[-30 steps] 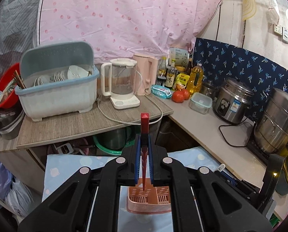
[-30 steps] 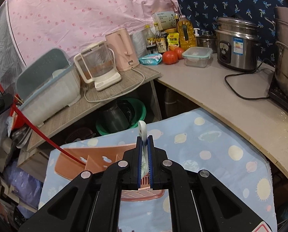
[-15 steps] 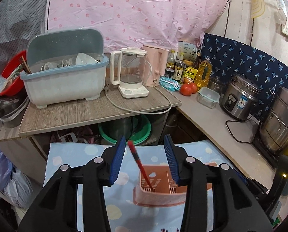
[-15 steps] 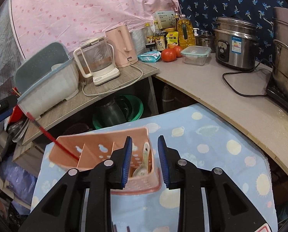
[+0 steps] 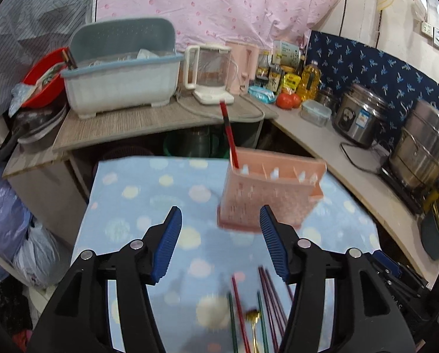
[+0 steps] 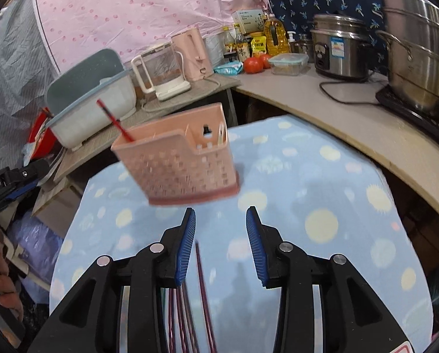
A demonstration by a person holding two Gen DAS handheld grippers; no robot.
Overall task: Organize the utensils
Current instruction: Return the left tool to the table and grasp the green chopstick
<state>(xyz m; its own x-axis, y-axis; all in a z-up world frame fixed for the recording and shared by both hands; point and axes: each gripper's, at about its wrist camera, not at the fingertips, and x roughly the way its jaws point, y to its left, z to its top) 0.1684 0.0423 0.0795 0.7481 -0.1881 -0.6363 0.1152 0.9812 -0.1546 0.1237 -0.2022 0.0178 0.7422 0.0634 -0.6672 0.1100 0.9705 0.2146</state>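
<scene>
Now both claws hang wide and empty: left gripper (image 5: 220, 241) and right gripper (image 6: 220, 245) level above the spotted cloth (image 6: 307, 182), facing the pink utensil holder (image 6: 179, 161), red chopstick (image 5: 228, 135) leaning out of its end slot.

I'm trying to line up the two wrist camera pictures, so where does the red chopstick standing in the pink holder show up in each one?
Left wrist view: the red chopstick stands centre, rising from the pink utensil holder's left end.
Right wrist view: it leans up-left, left of centre, from the holder's left end.
Shared landmark: the glass kettle on the counter behind.
</scene>
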